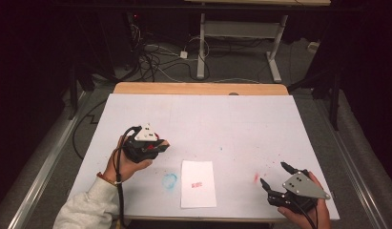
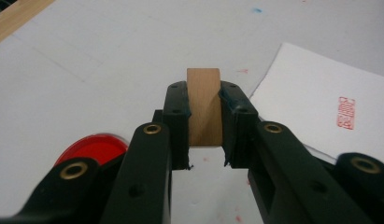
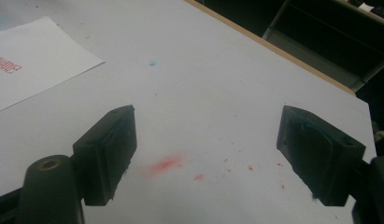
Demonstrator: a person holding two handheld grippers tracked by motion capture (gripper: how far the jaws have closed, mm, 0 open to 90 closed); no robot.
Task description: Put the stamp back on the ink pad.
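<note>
On the left of the white counter [image 1: 241, 119], the left gripper [image 2: 204, 140] is clenched on a wooden stamp block [image 2: 204, 106], a red ink pad [image 2: 92, 148] just beneath it. At centre near lies the stamped paper [image 1: 198, 183]. On the right, the right gripper [image 1: 275, 175] rests released, holding nothing.

One printed mark found: a red rectangular stamp impression [image 2: 346, 113] on the white sheet of paper [image 2: 302, 88] lying on the table [image 1: 232, 124]. In the left gripper view it stands on end, framed, with rows of small characters inside; these are too blurred to read. In the high view the same mark is a small red smudge. No other text, label, brand or number is legible.
</note>
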